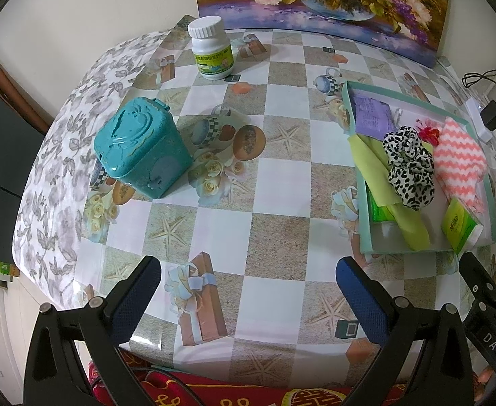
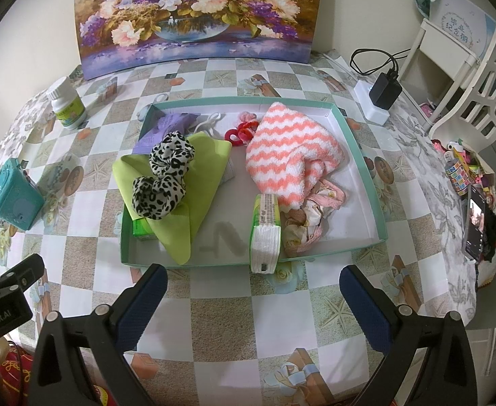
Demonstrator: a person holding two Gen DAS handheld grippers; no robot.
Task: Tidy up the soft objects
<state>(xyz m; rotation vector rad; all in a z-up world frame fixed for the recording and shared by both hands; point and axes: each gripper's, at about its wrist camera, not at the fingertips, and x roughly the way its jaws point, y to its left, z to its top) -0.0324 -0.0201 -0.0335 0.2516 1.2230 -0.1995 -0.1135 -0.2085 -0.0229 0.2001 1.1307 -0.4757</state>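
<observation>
A shallow teal tray (image 2: pixel 369 176) (image 1: pixel 364 203) holds the soft things. In it lie a black-and-white spotted scrunchie (image 2: pixel 161 176) (image 1: pixel 408 172) on a lime-green cloth (image 2: pixel 197 182) (image 1: pixel 376 169), a pink-and-white zigzag fluffy cloth (image 2: pixel 292 155) (image 1: pixel 459 159), a red hair tie (image 2: pixel 239 132), a pink patterned fabric piece (image 2: pixel 310 216) and a tissue pack (image 2: pixel 265 233) (image 1: pixel 459 225) over the front rim. My right gripper (image 2: pixel 253 287) stands open just in front of the tray, holding nothing. My left gripper (image 1: pixel 248 277) is open over the tablecloth, left of the tray.
A teal lidded tin (image 1: pixel 139 149) (image 2: pixel 14 196) and a white pill bottle (image 1: pixel 212 47) (image 2: pixel 67 103) stand on the left of the table. A flower painting (image 2: pixel 197 13) leans at the back. A charger and cable (image 2: pixel 383 91), a phone (image 2: pixel 476 220) and a white shelf (image 2: pixel 461 77) sit at the right.
</observation>
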